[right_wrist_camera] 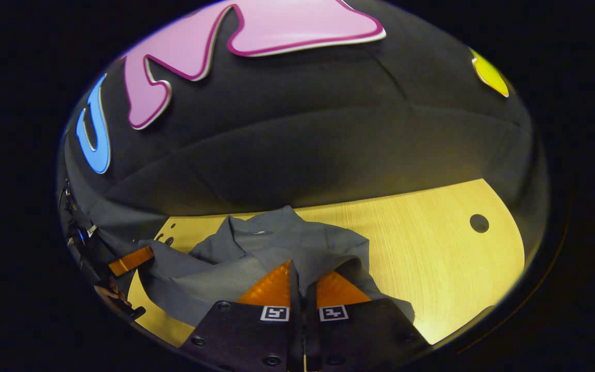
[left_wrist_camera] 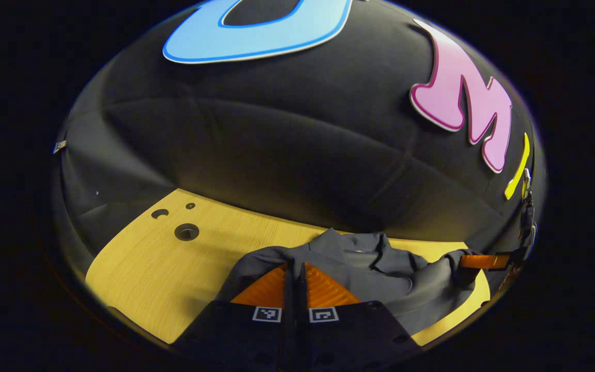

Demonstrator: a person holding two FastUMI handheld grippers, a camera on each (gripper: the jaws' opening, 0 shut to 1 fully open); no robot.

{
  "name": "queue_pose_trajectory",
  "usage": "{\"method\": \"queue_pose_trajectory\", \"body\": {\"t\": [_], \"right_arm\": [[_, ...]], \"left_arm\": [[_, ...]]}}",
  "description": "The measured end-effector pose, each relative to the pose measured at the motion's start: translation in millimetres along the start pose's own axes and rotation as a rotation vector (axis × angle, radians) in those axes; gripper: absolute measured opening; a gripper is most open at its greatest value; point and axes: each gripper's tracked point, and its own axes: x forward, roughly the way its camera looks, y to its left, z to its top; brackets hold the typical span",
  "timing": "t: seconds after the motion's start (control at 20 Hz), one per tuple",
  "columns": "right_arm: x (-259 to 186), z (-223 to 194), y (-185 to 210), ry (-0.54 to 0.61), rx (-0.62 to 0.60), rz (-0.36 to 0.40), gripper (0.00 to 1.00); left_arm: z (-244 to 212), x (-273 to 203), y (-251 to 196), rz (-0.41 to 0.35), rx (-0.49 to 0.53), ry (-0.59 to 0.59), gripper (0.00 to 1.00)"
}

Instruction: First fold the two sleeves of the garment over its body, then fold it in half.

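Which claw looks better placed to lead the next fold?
Neither clearly: the left claw and right claw each appear closed on the grey garment's cloth, so both likely move together.

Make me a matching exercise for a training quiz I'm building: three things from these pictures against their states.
Things:
1. grey fabric garment
2. pale wooden table
3. left claw

States:
A. has round holes
B. pinched shut on the garment
C. lies rumpled

Pairs: 1-C, 2-A, 3-B
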Motion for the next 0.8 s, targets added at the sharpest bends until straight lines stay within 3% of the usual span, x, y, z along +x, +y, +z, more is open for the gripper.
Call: {"method": "queue_pose_trajectory", "body": {"t": [0.15,0.25,0.3,0.35,0.4,0.45,0.5,0.55,0.6,0.65,0.7,0.8], "right_arm": [[18,-16,-8,0.035,0.010,-0.024,0.10],[23,-22,-9,0.048,-0.003,-0.034,0.14],[22,-22,-9,0.047,-0.009,-0.040,0.10],[21,-20,-12,0.039,-0.022,-0.053,0.18],[17,-16,-15,0.027,-0.032,-0.063,0.24],[13,-13,-12,0.021,-0.030,-0.063,0.57],[8,-10,-10,0.017,-0.022,-0.067,0.69],[3,-7,-9,0.008,-0.010,-0.061,0.82],[-3,-6,-7,0.001,-0.002,-0.060,0.94],[-12,-4,-8,-0.010,-0.004,-0.062,0.92],[-22,-1,-8,-0.023,-0.014,-0.069,0.96],[-43,5,-6,-0.065,-0.048,-0.091,0.99]], "left_arm": [[-17,14,2,0.025,0.019,0.040,0.06],[-20,15,3,0.042,0.010,0.046,0.12],[-19,14,2,0.041,0.002,0.042,0.19],[-16,12,3,0.045,0.002,0.034,0.19],[-13,9,4,0.048,0.011,0.028,0.48],[-8,5,6,0.053,0.023,0.021,0.38],[-4,1,7,0.057,0.035,0.015,0.67],[1,-7,7,0.060,0.044,0.007,0.65],[7,-15,7,0.060,0.051,-0.005,0.84],[13,-23,7,0.065,0.060,-0.021,0.84],[19,-33,8,0.069,0.071,-0.036,0.94],[29,-56,4,0.070,0.099,-0.067,0.96]]}}
